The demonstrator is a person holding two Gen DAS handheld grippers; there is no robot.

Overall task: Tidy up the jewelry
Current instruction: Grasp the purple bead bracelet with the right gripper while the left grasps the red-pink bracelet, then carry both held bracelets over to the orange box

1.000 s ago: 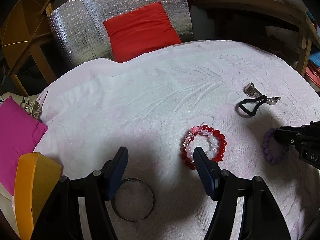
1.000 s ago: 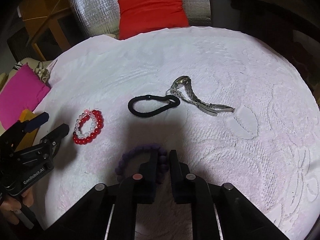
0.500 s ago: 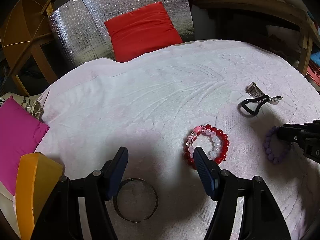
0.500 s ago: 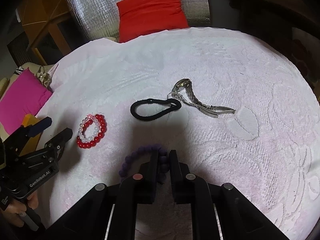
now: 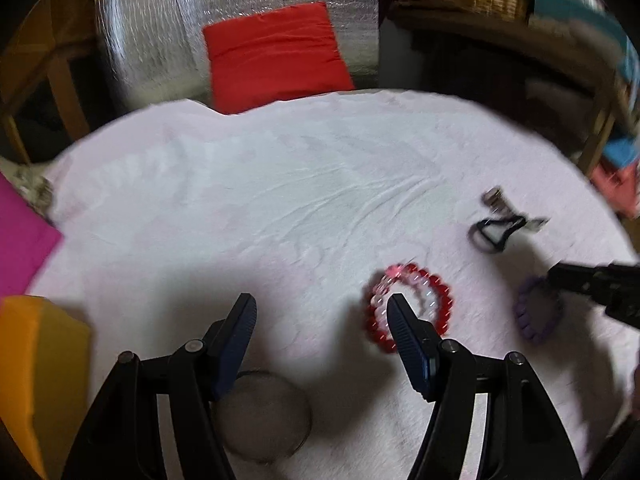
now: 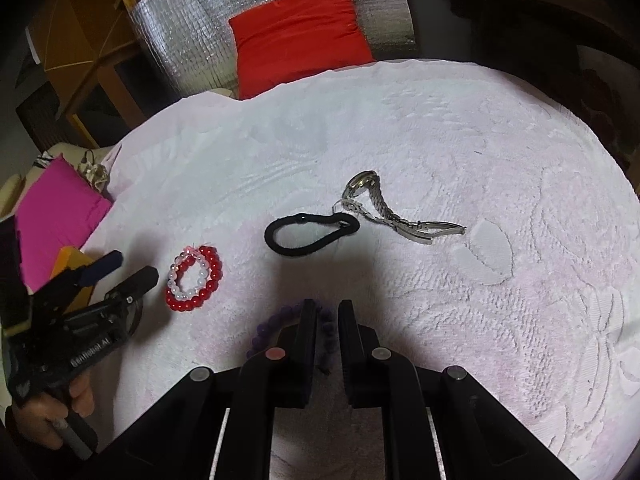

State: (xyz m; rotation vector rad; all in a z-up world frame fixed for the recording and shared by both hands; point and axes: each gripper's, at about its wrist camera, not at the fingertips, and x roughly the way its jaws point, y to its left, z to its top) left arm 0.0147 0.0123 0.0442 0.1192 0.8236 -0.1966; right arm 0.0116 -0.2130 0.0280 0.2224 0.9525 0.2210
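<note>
Right hand-held gripper pinching purple bead bracelet, bottom centre of right wrist view, low over pink-white cloth on worktop. Thin pinch on round beads: likely to slip or roll out on lift, elastic could snag. Left hand-held gripper spread, empty, lower centre of left view; right fingertip overlapping red-and-white bead bracelet, could nudge or drag it. Thin metal bangle under left finger, easily knocked. Black hair tie touching watch, mid frame: may tangle.

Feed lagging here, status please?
Right gripper shut on purple bead bracelet. Left gripper open, empty, beside red bead bracelet. Nothing in the way.
</note>
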